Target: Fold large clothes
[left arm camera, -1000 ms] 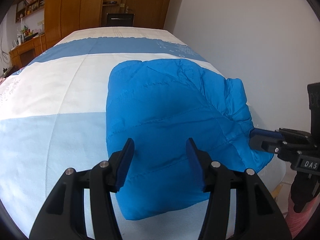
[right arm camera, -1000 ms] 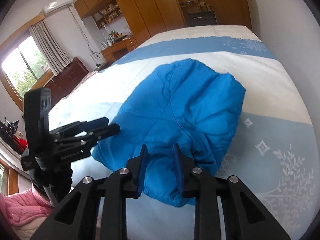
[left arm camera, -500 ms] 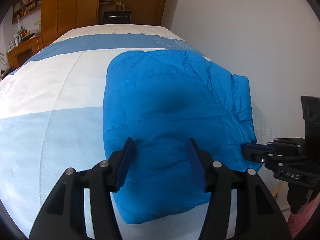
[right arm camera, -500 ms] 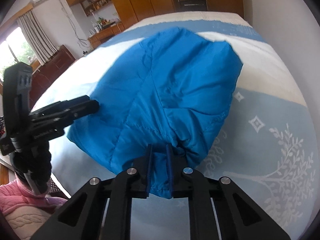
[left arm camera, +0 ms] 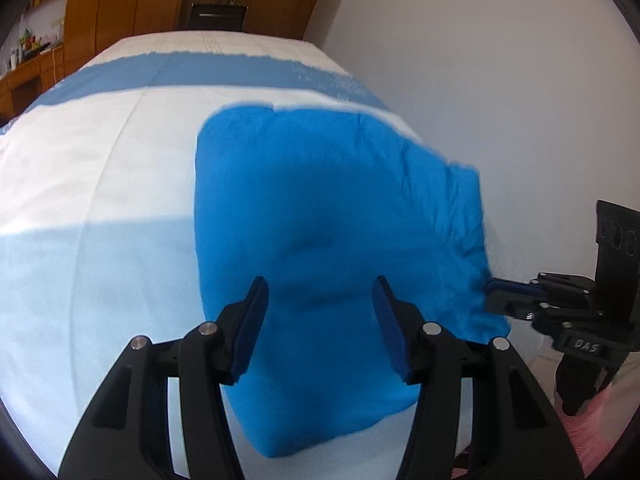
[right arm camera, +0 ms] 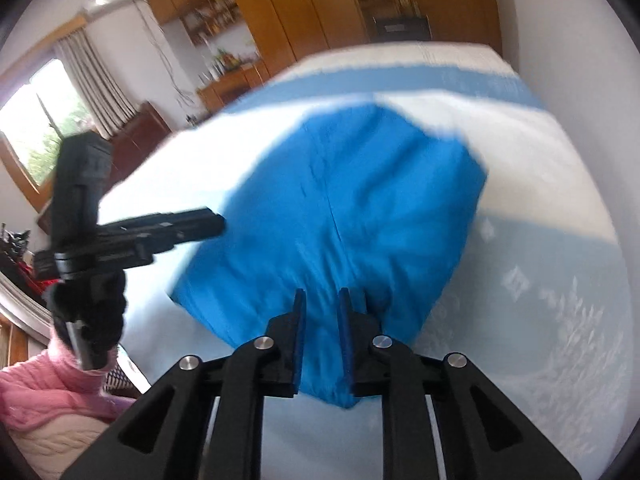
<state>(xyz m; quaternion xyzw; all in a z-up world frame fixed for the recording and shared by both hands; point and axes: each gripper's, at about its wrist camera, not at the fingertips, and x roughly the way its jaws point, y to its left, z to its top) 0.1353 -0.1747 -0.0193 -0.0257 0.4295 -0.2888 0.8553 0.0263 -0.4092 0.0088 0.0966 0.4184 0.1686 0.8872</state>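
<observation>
bed (left arm camera: 100, 184): a wide spread in white and pale-blue bands with a darker blue band across the far end; a white wall runs along its right side and wooden cupboards stand beyond it; a pink sleeve (right arm camera: 36, 384) shows low at the left of the right wrist view
blue jacket (left arm camera: 320, 220): a padded, quilted garment lying as a bulky bundle on the near right part of the bed, close to the wall side; its near edge hangs toward both tools
what changed: a second ago the jacket lay flatter and further up the bed; now it fills more of both views and its near right corner is bunched and drawn toward the bed's edge; both pictures are smeared, so the cloth looks to be in motion
meaning for the task: judged from this, the bundle is being dragged nearer and squared up before the next fold; no tidy fold is finished yet
left tool (left arm camera: 320, 324): jaws about half way apart, framing the middle of the near part of the jacket; the blue pads sit over the cloth, but nothing is pinched between them and whether the tips rest on it I cannot tell; seen from the right wrist view it points at the jacket's left edge, tip just at the cloth
right tool (right arm camera: 322, 336): jaws nearly together and just eased a little wider after clamping tighter; a fold of the jacket's near edge runs between the pads and is gripped; in the left wrist view its tips bite the bunched right corner
risk: the slippery padded shell may slide out of so narrow a pinch if the pull is sharp
</observation>
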